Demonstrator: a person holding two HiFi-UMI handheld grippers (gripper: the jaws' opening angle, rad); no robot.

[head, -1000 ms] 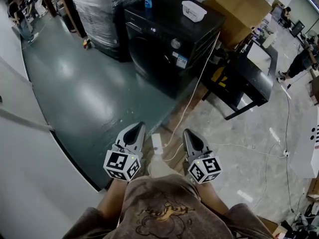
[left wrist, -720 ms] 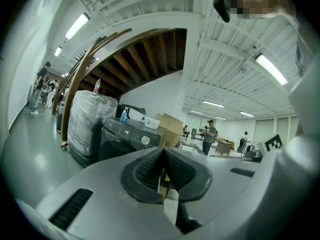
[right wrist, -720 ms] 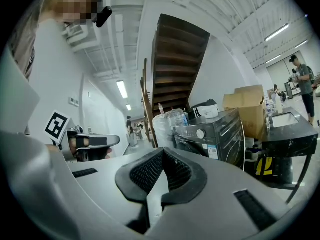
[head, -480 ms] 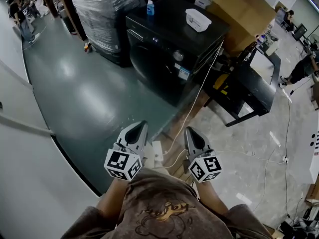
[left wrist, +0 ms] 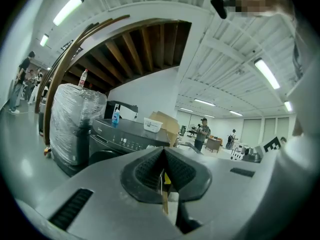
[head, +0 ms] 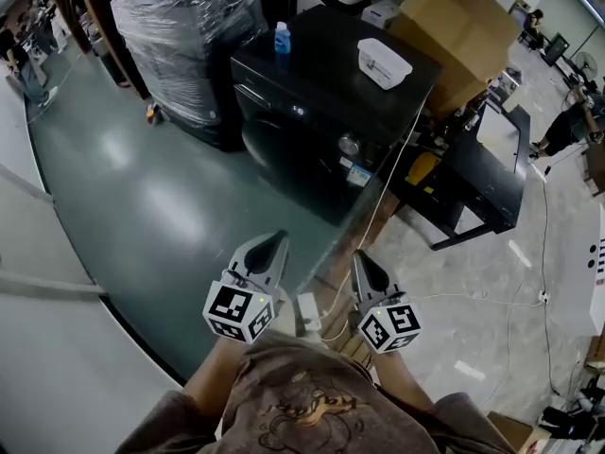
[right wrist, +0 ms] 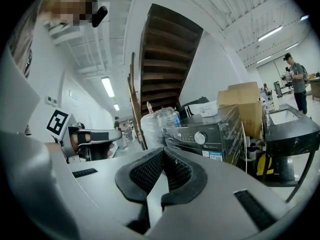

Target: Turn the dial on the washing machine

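Observation:
The black washing machine (head: 312, 102) stands ahead across the floor, with its round silver dial (head: 349, 145) on the front panel. Both grippers are held low in front of the person, well short of the machine. My left gripper (head: 277, 239) is shut with nothing between its jaws, and so is my right gripper (head: 362, 255). In the right gripper view the dial (right wrist: 200, 138) shows above the shut right gripper (right wrist: 163, 151). The left gripper view has the machine's panel (left wrist: 125, 141) beyond the shut left gripper (left wrist: 163, 151); the dial does not show there.
A blue bottle (head: 282, 38) and a white box (head: 384, 62) sit on the machine's top. A plastic-wrapped pallet (head: 184, 36) stands to its left, cardboard boxes (head: 458, 22) and a black table (head: 482, 154) to its right. A white cable (head: 378, 206) runs to a power strip (head: 307, 308) on the floor.
The person and both grippers have moved forward toward the washing machine, which now sits lower and nearer in the head view. Both grippers stay shut.

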